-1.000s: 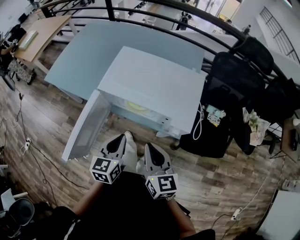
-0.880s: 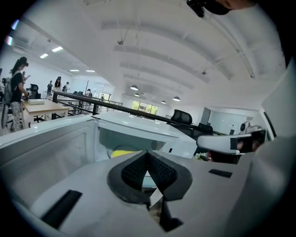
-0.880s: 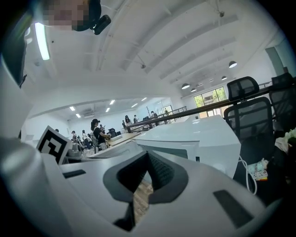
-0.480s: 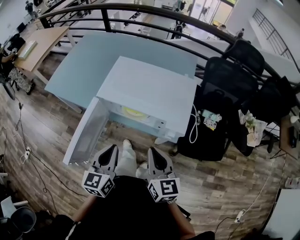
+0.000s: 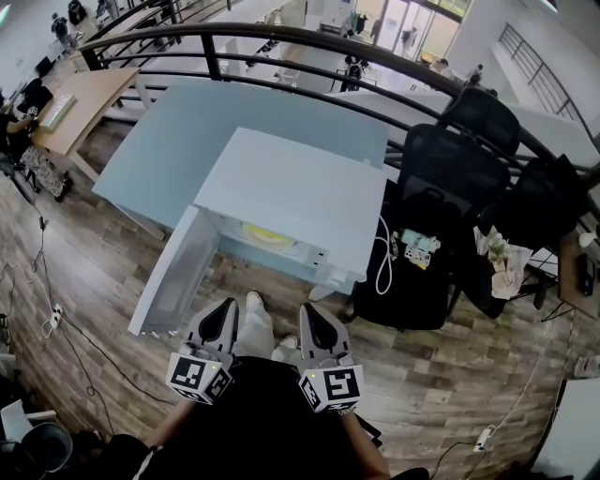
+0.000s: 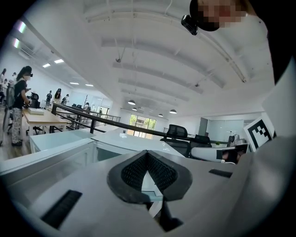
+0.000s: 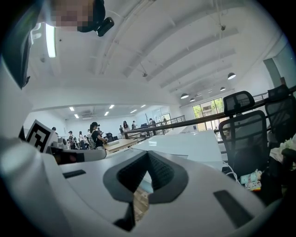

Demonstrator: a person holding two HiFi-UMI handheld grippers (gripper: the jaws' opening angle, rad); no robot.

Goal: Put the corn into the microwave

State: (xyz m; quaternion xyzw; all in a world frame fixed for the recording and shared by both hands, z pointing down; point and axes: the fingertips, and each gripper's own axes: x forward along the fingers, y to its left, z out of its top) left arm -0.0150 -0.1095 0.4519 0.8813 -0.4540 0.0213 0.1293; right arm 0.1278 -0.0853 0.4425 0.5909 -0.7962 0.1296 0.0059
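Microwave (image 5: pixel 291 202) sits door-open, something yellow (image 5: pixel 267 232) inside; left tongs (image 5: pixel 228 306) and right tongs (image 5: pixel 309 311) are both closed, empty, side by side, roughly level, pointing toward it.

You're in bright, even light: ceiling lamps (image 6: pixel 173 111) glow ahead and daylight pours through the far windows (image 7: pixel 209 110). Shadows fall soft on the floor (image 5: pixel 112 272). Your head view bows the railing (image 5: pixel 234 29). Both gripper views go black at the corners, and their near foreground blurs.
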